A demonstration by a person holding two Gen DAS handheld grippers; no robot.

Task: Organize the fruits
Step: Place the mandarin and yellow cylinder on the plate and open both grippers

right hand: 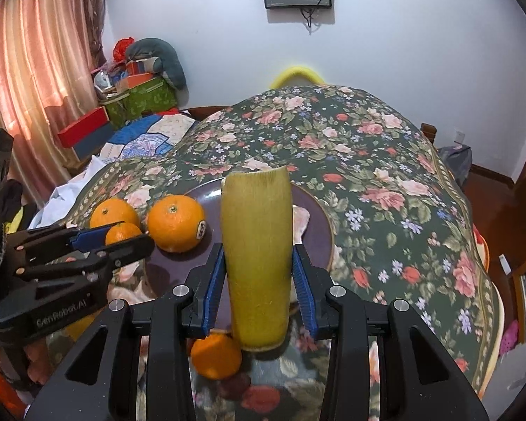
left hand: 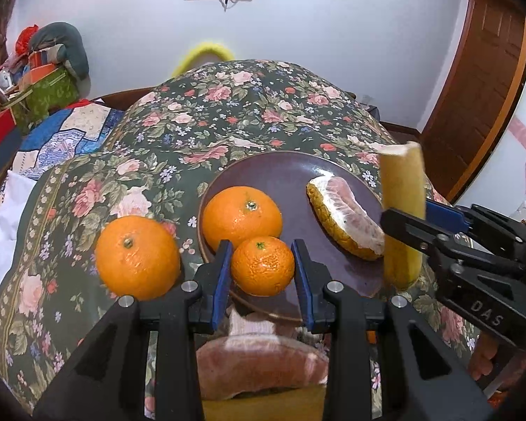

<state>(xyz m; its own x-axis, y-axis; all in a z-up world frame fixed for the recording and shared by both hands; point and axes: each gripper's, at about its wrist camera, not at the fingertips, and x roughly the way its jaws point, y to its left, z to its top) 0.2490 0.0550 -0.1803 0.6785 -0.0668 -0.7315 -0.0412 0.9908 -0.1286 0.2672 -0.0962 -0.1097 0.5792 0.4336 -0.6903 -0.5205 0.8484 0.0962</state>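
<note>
A dark purple plate [left hand: 287, 172] lies on the floral cloth and holds a large orange [left hand: 242, 218], a small mandarin [left hand: 262, 266] and a pomelo wedge [left hand: 347, 221]. My left gripper [left hand: 262, 273] is at the plate's near rim, its blue pads on either side of the mandarin with small gaps, open. My right gripper [right hand: 258, 280] is shut on a yellow-green pomelo rind piece [right hand: 257, 256], held upright over the plate's right edge; it shows in the left wrist view [left hand: 402, 210] too. Another orange [left hand: 137, 256] sits on the cloth left of the plate.
A pink pomelo segment [left hand: 259, 368] lies on the cloth below the left gripper. An orange [right hand: 215, 355] lies on the cloth under the right gripper. Boxes and cushions [right hand: 140, 80] are stacked at the far left by a curtain. A wooden door [left hand: 480, 98] is at right.
</note>
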